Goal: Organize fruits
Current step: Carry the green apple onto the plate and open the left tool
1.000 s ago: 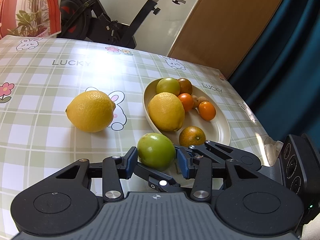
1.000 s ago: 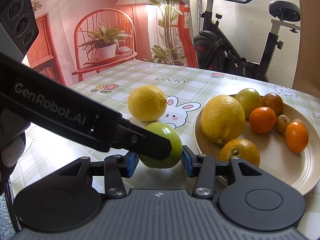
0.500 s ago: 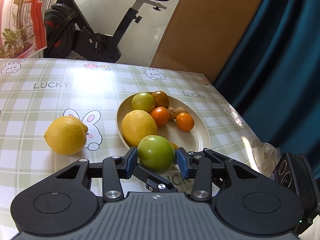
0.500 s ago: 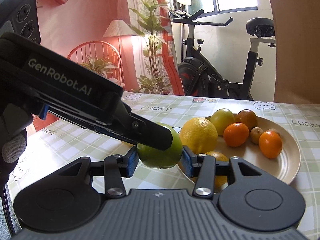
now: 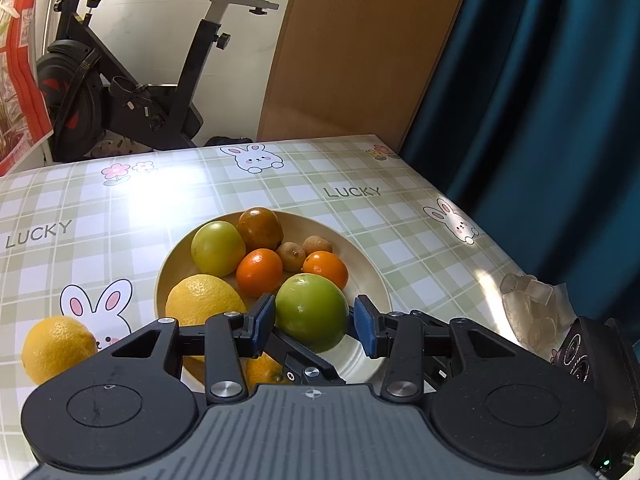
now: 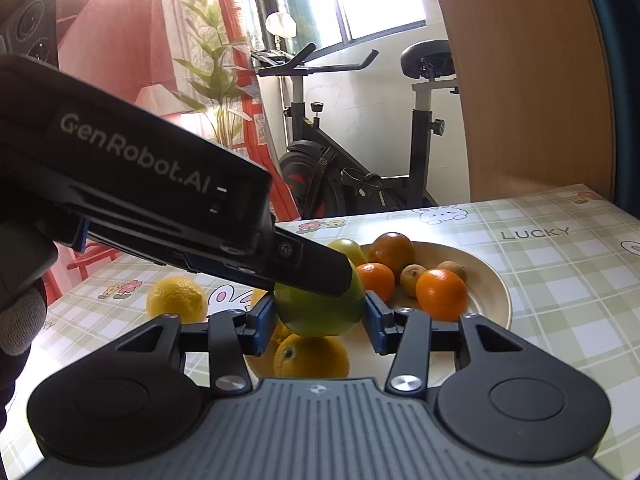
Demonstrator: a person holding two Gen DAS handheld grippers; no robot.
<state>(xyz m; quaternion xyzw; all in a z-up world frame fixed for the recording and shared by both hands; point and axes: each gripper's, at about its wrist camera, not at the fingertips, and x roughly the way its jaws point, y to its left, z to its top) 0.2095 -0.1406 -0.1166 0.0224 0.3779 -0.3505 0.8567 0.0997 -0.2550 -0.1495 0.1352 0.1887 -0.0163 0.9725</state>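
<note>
Holding the round green fruit (image 5: 312, 312) together, both grippers pinch it above the cream plate (image 5: 372, 272). The left gripper (image 5: 314, 326) and the right gripper (image 6: 320, 320) have their blue pads (image 5: 366, 330) closed on its sides. Lower it slowly into the bare spot beside the small orange fruit (image 5: 325, 268), then open gently so nothing rolls.

Lemons: we count two, one on the plate (image 5: 372, 280) at (image 5: 202, 300), one on the surface at (image 5: 56, 348)
Green fruits: two (image 5: 312, 312) (image 5: 218, 248)
Oranges: we see four (image 5: 259, 272) (image 5: 326, 268) (image 5: 260, 228) (image 6: 310, 356)
Small brown fruits: two (image 5: 292, 256) (image 5: 317, 245)
Plates: one
Grippers: two (image 5: 316, 330) (image 6: 320, 322)
</note>
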